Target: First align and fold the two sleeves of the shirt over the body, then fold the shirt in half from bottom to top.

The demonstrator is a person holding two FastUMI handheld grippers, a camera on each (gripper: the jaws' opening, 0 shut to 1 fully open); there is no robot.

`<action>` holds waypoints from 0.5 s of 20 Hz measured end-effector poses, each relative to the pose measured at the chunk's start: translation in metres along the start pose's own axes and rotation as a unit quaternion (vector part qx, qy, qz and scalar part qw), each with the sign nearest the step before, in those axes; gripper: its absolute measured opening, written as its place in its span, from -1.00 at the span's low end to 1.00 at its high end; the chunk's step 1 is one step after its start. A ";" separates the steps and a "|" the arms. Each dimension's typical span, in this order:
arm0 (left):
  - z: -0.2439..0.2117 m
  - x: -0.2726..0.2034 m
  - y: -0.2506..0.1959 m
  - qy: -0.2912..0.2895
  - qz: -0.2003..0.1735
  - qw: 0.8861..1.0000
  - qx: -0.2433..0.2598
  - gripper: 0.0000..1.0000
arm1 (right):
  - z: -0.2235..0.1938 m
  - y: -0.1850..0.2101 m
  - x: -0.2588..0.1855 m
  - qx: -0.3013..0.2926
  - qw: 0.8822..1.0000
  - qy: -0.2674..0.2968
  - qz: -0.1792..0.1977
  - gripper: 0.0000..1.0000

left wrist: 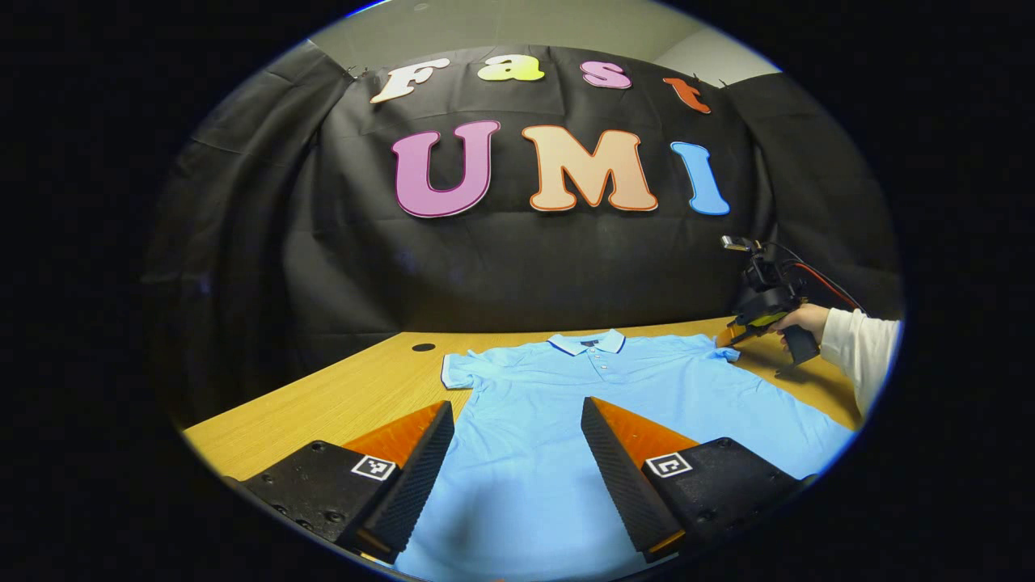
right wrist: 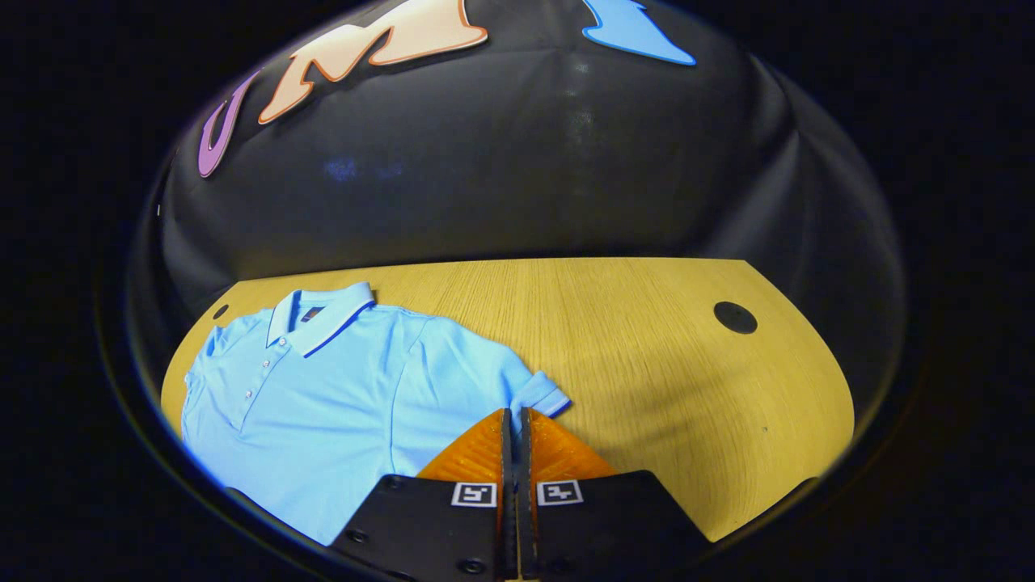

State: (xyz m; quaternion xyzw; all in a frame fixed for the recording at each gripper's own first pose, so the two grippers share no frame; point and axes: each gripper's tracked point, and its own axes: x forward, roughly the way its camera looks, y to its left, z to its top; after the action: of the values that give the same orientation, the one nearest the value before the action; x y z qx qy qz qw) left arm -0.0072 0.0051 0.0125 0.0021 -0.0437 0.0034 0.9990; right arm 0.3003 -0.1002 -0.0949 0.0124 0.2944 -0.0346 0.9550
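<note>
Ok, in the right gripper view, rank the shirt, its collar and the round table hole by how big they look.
1. Shirt, by far the largest, though partly cut off at the edge.
2. Collar.
3. Table hole, smallest; it lies about as far off as the collar, so the order is fair.

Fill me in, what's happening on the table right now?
A light blue polo shirt lies flat, collar up, on the wooden table, sleeves not yet folded. The right tool is closed at the edge of one sleeve, held by a person's hand. The left tool hovers open above the shirt's body.
</note>
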 end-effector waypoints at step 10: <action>-0.001 0.000 0.001 -0.001 0.002 1.000 0.000 0.92 | 0.052 0.085 -0.048 0.027 0.992 -0.071 0.098 -0.92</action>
State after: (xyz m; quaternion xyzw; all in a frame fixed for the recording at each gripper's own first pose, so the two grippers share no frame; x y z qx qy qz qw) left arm -0.0073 0.0060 0.0120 0.0018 -0.0447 0.0050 0.9990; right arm 0.2959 -0.0149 -0.0249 0.0645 0.2218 0.0505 0.9716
